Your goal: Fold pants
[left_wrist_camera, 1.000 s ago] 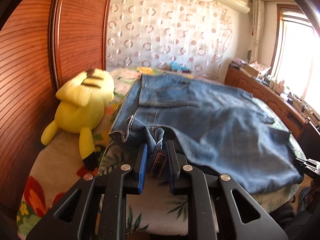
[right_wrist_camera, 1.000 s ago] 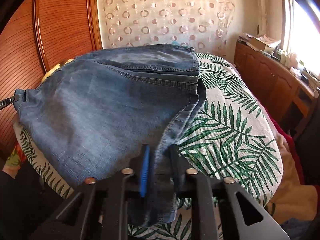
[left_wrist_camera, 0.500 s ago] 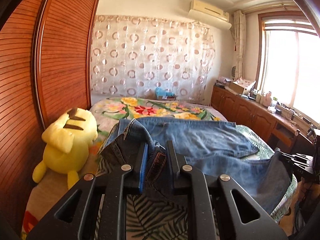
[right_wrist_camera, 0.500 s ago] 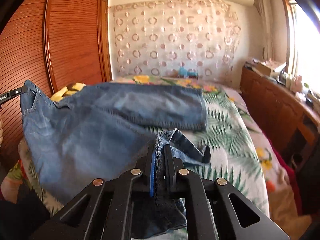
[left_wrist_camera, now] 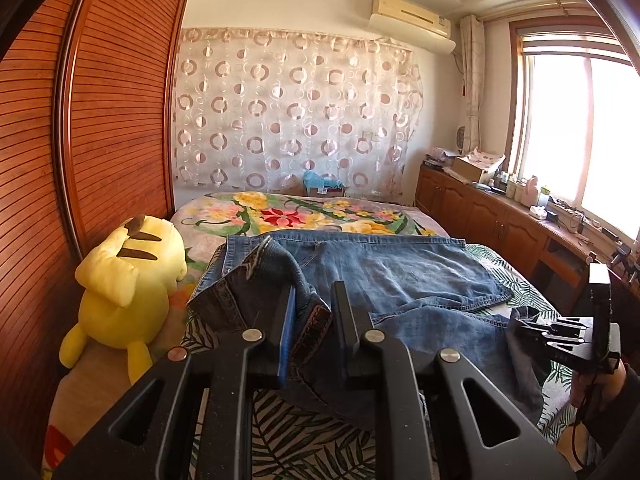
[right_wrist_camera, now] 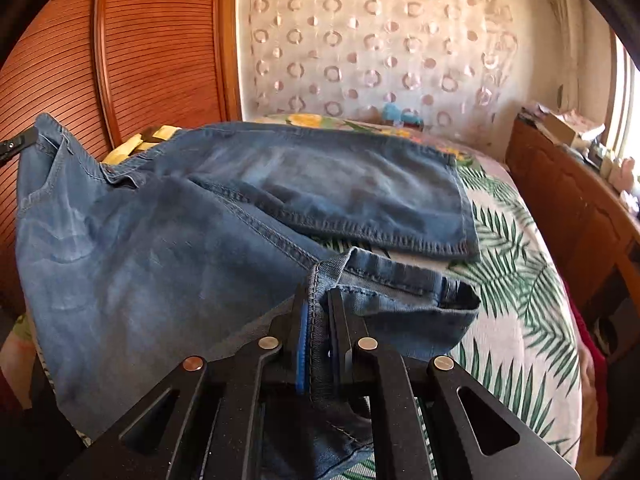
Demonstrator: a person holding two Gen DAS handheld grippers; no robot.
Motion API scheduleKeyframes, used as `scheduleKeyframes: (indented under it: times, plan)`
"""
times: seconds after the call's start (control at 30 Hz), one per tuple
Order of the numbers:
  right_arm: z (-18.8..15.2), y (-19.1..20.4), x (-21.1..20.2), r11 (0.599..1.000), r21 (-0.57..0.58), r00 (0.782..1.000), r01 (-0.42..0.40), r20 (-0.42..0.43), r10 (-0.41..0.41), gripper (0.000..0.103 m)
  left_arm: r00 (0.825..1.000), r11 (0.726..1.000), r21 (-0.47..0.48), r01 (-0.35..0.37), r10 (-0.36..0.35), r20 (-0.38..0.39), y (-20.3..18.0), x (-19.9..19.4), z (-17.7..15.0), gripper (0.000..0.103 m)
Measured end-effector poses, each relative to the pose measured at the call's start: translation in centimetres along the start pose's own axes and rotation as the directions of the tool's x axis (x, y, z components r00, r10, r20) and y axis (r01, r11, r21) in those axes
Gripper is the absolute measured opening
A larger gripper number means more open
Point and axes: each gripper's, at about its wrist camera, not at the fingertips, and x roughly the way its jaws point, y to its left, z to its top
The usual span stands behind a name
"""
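Blue jeans (left_wrist_camera: 384,276) lie across the bed, one leg flat on the far side. My left gripper (left_wrist_camera: 314,294) is shut on the waistband with its brown leather patch, holding that end raised off the bed. The right gripper (right_wrist_camera: 318,294) is shut on the hem of the near leg (right_wrist_camera: 392,280), lifted above the sheet. In the left wrist view the right gripper (left_wrist_camera: 524,326) shows at the right edge, clamped on the denim. The left gripper's tip (right_wrist_camera: 18,145) shows at the far left of the right wrist view, holding the waist corner.
A yellow plush toy (left_wrist_camera: 128,292) lies at the bed's left side against the wooden wardrobe (left_wrist_camera: 100,128). A low wooden cabinet (left_wrist_camera: 492,224) with clutter runs along the right under the window. The leaf-print sheet (right_wrist_camera: 516,280) lies bare to the right of the jeans.
Both grippers have lifted their ends of the jeans off the bed. The right gripper closed tight on the hem and carried it inward over the bed. The near leg now hangs between them.
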Motion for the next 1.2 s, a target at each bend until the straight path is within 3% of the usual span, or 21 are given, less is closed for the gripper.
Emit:
scheduleKeyframes:
  times: [0.07, 0.13, 0.2, 0.3, 0.4, 0.57, 0.8, 1.13, 1.17, 1.2]
  plan:
    - [0.2, -0.3, -0.7, 1.0, 0.012, 1.0, -0.001, 0.015, 0.001, 0.008, 1.0, 1.0, 0.005, 0.001, -0.001, 0.0, -0.2, 0.1, 0.1, 0.018]
    - [0.5, -0.4, -1.5, 1.0, 0.022, 1.0, 0.004, 0.03, -0.005, 0.018, 1.0, 1.0, 0.01, 0.004, -0.004, 0.001, -0.5, 0.2, 0.2, 0.018]
    - [0.3, -1.0, -2.7, 0.999, 0.038, 0.999, 0.001, 0.049, -0.003, 0.038, 1.0, 1.0, 0.013, 0.004, -0.004, 0.001, -0.7, 0.3, 0.3, 0.018]
    - [-0.3, -1.4, -4.6, 0.997, 0.072, 0.997, 0.001, 0.076, -0.006, 0.046, 1.0, 1.0, 0.017, 0.006, -0.006, 0.0, -0.9, 0.5, 0.5, 0.018]
    - [-1.4, -2.4, -6.8, 0.995, 0.098, 0.995, 0.02, 0.097, -0.029, 0.047, 1.0, 1.0, 0.022, 0.007, -0.007, -0.001, -0.9, 0.7, 0.6, 0.018]
    - [-4.4, -2.7, -8.5, 0.991, 0.128, 0.997, 0.03, 0.063, -0.038, 0.048, 1.0, 1.0, 0.02, 0.007, -0.007, 0.0, -1.0, 0.7, 0.6, 0.018]
    - [-6.2, -2.5, -6.5, 0.991, 0.133, 0.999, 0.028, -0.019, -0.026, 0.048, 1.0, 1.0, 0.029, 0.004, -0.004, -0.006, -1.0, 0.8, 0.6, 0.018]
    - [-5.1, -0.8, -3.4, 0.995, 0.09, 0.998, 0.03, -0.062, -0.024, 0.048, 1.0, 1.0, 0.02, -0.003, 0.003, -0.003, -0.9, 1.2, 0.3, 0.018]
    - [-5.0, -0.9, -3.2, 0.996, 0.088, 0.998, 0.025, -0.065, -0.019, 0.047, 1.0, 1.0, 0.021, -0.005, 0.005, -0.001, -0.8, 1.2, 0.3, 0.018]
    - [-4.9, -0.6, -3.3, 0.997, 0.076, 0.998, 0.013, -0.069, -0.007, 0.03, 1.0, 1.0, 0.021, -0.009, 0.009, 0.003, -0.7, 1.2, 0.3, 0.018]
